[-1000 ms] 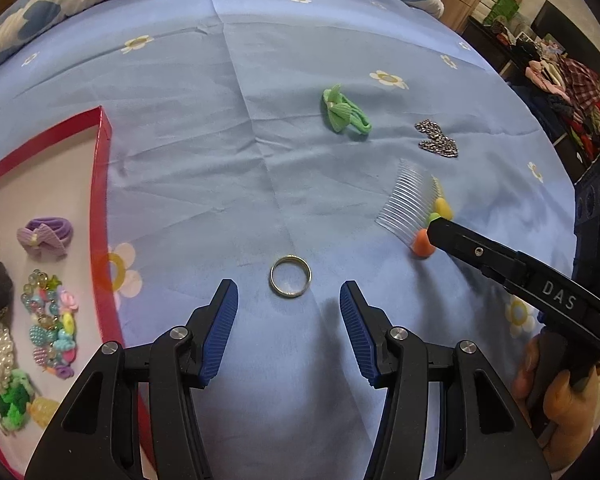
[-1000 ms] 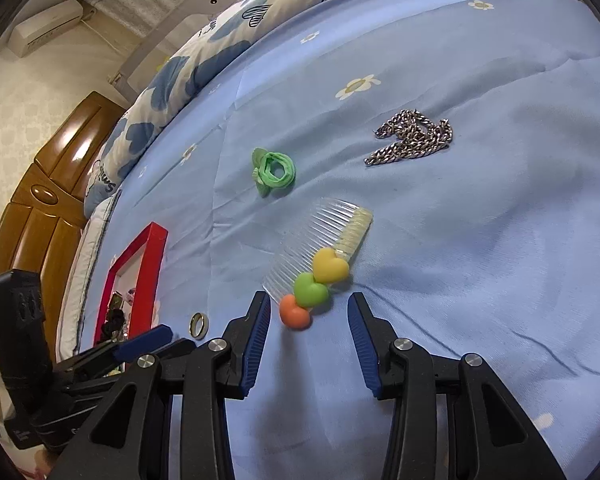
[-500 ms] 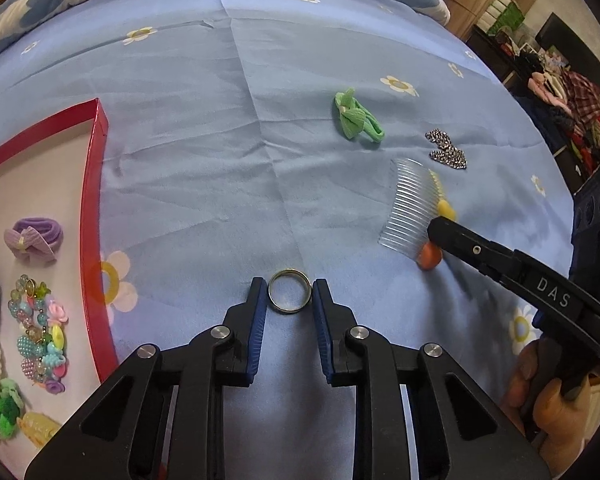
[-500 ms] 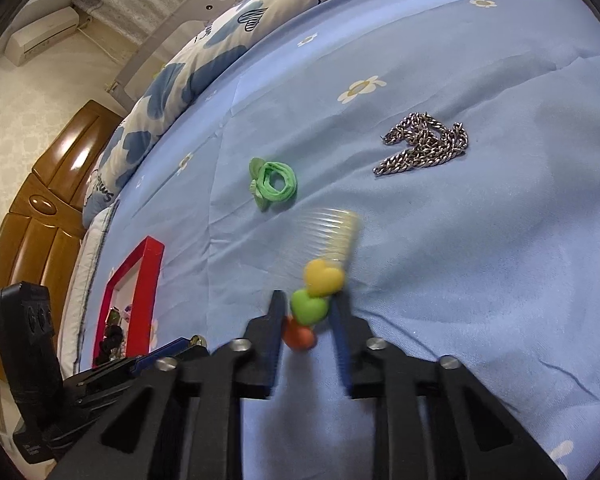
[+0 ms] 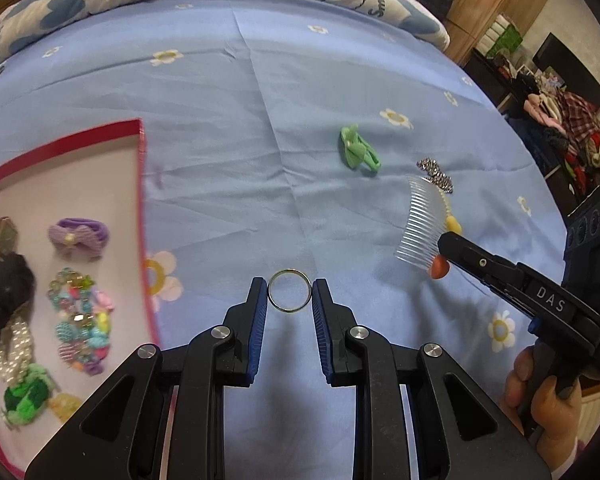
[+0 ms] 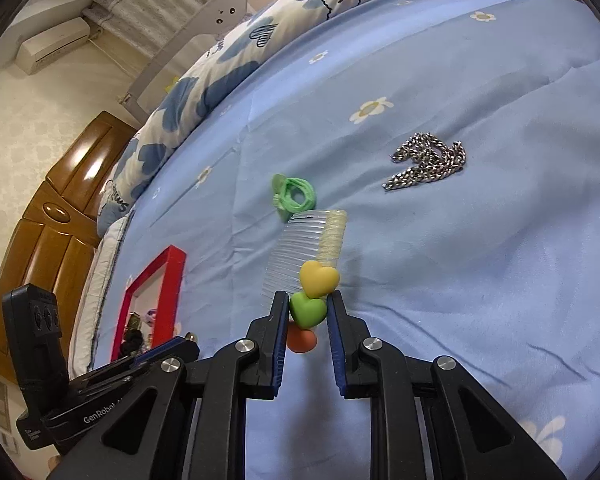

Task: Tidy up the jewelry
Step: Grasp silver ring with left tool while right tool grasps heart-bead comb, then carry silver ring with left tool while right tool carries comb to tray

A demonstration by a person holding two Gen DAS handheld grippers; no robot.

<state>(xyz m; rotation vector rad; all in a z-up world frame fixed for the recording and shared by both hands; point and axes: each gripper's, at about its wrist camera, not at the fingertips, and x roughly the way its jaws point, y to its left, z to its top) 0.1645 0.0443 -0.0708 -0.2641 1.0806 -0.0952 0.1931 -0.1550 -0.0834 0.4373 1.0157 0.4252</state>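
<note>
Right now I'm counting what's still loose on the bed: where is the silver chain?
The silver chain lies bunched on the blue sheet, right of the green hair tie and beyond the comb in the right wrist view.

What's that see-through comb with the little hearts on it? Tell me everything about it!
The clear plastic hair comb has a row of thin see-through teeth and a pale spine. Three small hearts sit in a line at one end: yellow, green and orange. The right gripper has just closed its jaws on the green heart. The comb's far end points toward the green hair tie; whether it is off the blue bedsheet is unclear.
</note>
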